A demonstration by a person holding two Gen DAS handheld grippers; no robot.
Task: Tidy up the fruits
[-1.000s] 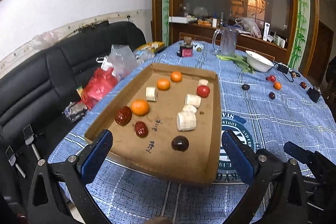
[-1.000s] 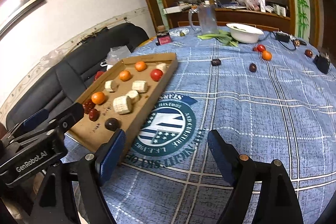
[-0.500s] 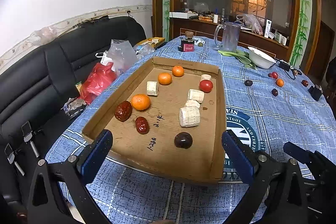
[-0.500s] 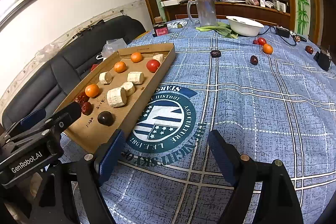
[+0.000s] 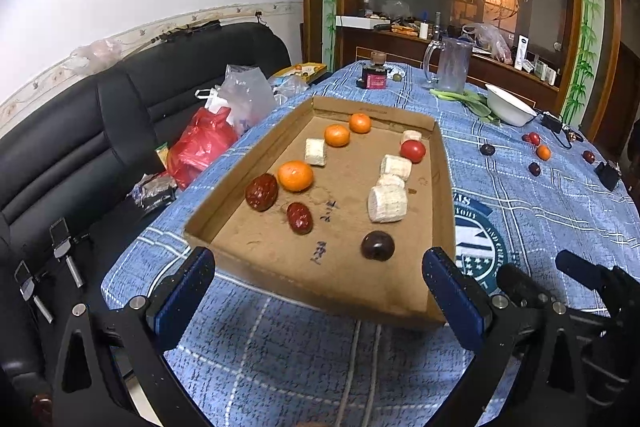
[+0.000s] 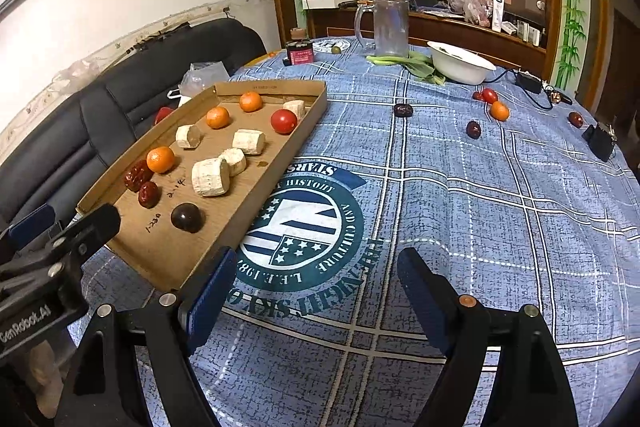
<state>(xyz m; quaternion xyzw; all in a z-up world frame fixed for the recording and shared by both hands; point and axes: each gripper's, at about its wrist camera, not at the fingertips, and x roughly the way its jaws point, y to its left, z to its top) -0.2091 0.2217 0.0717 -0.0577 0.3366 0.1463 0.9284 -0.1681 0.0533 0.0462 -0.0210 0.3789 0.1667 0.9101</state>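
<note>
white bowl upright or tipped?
Upright: the bowl sits on its base, open rim facing up. Contents cannot be told.

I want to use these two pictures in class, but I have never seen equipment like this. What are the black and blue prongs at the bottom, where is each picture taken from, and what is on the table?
The prongs belong to two hand-held grippers; a person holds one in each hand. Each carries a camera looking forward along its jaws, so one picture comes from the left gripper and one from the right gripper. Both stand open and hold nothing.

On the blue tablecloth lies a cardboard tray holding oranges, a tomato, red dates, a dark fruit and pale chunks. More small fruits lie loose near a white bowl and a glass jug.
</note>
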